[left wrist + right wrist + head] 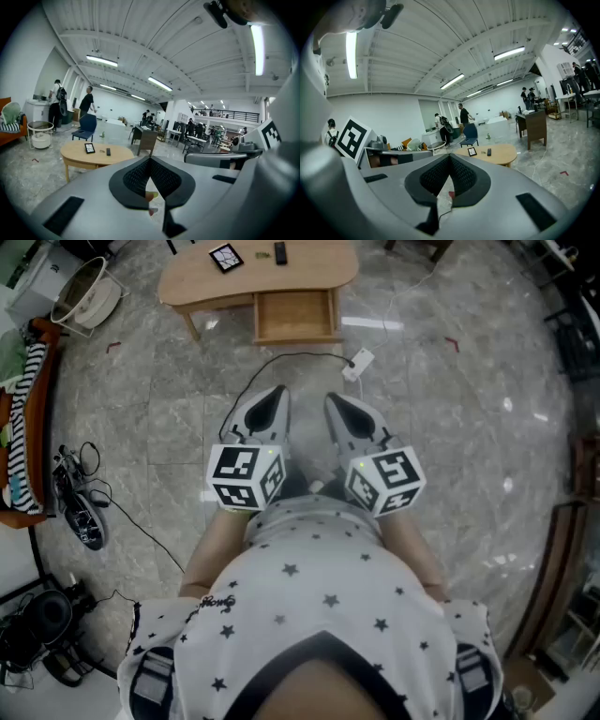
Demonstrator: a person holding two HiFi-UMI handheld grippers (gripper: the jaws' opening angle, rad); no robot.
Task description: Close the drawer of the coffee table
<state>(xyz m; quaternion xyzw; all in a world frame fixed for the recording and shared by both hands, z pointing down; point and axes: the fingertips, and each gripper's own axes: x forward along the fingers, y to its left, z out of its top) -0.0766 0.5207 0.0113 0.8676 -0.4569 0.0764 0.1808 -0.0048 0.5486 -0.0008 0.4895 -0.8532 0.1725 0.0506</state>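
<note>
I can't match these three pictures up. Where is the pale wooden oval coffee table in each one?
Head view: the pale wooden oval coffee table is at top centre, its drawer pulled open toward the person.
Left gripper view: left of centre, about mid-height.
Right gripper view: just right of centre, about mid-height.
Shared landmark: the small black remote control lying on the table top beside a black square frame.

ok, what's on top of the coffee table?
A small black-framed square and a dark remote on the coffee table. The back of the open drawer is hidden beneath the top.
</note>
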